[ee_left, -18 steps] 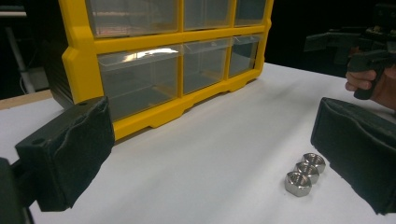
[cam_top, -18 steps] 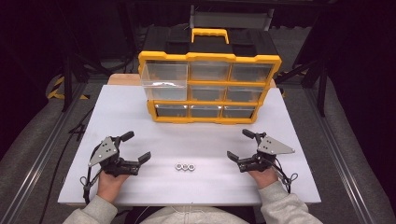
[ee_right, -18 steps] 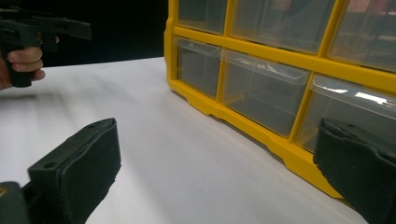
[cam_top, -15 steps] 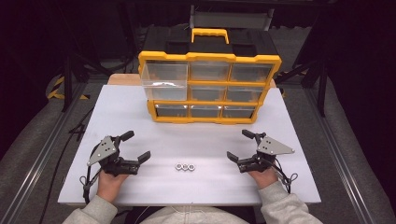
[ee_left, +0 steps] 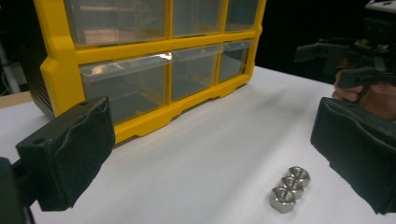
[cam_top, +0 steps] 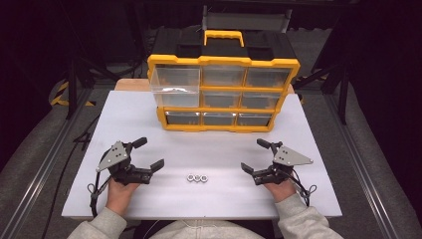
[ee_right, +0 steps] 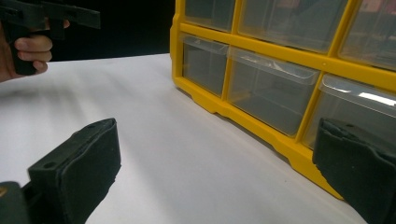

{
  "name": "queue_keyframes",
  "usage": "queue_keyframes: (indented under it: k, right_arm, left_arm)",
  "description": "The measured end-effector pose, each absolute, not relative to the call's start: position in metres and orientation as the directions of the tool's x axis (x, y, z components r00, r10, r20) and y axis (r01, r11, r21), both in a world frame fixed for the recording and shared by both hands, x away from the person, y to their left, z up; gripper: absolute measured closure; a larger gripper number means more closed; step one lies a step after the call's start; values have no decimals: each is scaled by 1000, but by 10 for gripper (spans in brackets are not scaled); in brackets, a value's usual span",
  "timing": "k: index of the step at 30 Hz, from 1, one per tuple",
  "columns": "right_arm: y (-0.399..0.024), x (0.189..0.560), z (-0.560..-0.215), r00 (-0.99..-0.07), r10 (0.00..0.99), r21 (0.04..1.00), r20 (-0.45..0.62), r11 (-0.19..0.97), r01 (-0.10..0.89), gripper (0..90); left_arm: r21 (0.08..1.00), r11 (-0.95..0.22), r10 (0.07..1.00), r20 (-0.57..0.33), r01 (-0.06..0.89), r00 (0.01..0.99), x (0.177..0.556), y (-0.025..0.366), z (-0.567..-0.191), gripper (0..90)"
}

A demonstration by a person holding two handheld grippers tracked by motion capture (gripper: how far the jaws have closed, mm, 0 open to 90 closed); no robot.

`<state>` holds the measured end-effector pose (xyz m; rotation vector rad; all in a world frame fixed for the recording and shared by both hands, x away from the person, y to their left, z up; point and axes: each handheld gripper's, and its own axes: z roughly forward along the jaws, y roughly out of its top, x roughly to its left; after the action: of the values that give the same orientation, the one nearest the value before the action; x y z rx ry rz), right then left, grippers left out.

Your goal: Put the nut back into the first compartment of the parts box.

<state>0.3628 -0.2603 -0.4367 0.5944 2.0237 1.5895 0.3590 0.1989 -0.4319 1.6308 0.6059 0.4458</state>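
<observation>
step: nothing picked up, both hands parked on the table [cam_top: 149, 124]
left gripper [cam_top: 149, 155]: jaws wide, empty
right gripper [cam_top: 258, 158]: jaws wide too
nuts [cam_top: 197, 178]: three touching, between the grippers
top-left drawer [cam_top: 175, 85]: pulled out
next: probably pinch one nut, needs careful aim

No readable text or markings

No lettering, brand, number or sign can be read on any surface: the yellow organizer [cam_top: 223, 94] and its clear drawers [ee_left: 196, 70] are seen to be unlabelled, the three hex nuts [ee_left: 289, 186] carry no legible stamp, and the white table [cam_top: 214, 149] is left unmarked. Nothing legible is borne by the black jaw pads or the grey plates in the high view either.
</observation>
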Motion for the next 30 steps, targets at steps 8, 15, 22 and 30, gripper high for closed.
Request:
queue_keyframes:
  k: [8, 15, 22, 30]
  right_arm:
    - [-256, 363, -437, -783, 611, 968, -120, 247, 44, 15]
    - [-257, 364, -437, -783, 612, 969, -109, 242, 54, 11]
    - [-259, 364, -432, -766, 632, 970, -115, 239, 51, 11]
    - [-265, 362, -422, -756, 646, 963, -107, 256, 82, 23]
  left_arm:
    - [989, -60, 575, -78, 137, 814, 370, 182, -425, 8]
    - [992, -69, 536, -51, 104, 843, 375, 167, -415, 17]
    - [967, -242, 531, 60, 83, 845, 375, 153, -399, 22]
    - [850, -517, 475, 192, 96, 859, 375, 137, -363, 23]
